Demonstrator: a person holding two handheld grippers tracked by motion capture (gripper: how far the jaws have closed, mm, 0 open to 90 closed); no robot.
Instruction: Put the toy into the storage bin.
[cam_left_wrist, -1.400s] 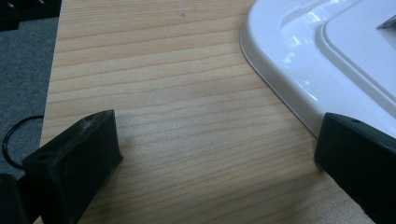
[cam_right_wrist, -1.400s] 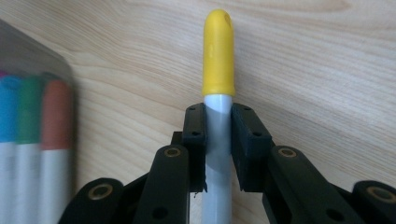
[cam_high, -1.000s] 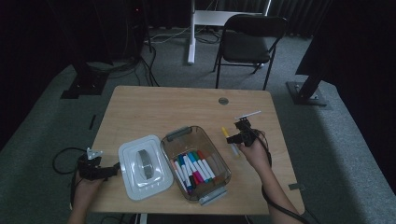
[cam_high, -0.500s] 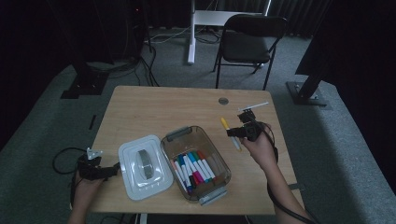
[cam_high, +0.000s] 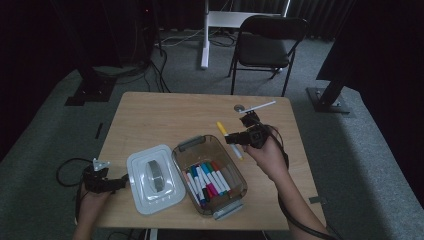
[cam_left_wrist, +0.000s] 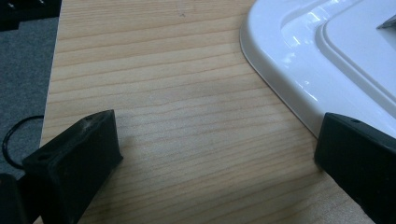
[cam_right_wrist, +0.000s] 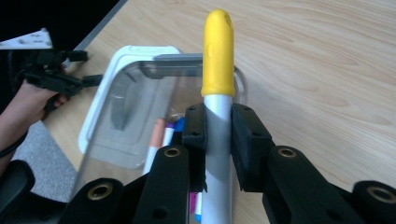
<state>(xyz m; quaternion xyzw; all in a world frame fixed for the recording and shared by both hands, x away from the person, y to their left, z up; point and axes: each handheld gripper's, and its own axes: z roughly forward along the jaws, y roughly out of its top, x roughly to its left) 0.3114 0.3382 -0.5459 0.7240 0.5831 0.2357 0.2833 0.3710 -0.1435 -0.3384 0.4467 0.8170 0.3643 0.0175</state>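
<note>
Clamping a yellow-capped marker between its two pads, the right gripper is held above the wooden table, just right of the clear bin. The marker is gripped on its white barrel, and its yellow cap is seen pointing toward the far left in the high view. Assorted coloured markers are laid side by side inside the bin. A white lid is placed flat on the table, touching the bin's left side. The left gripper is positioned at the near left edge of the table, its jaws spread wide with nothing between them; one jaw is seen just over the lid's rim. A white stick is located near the far right edge.
</note>
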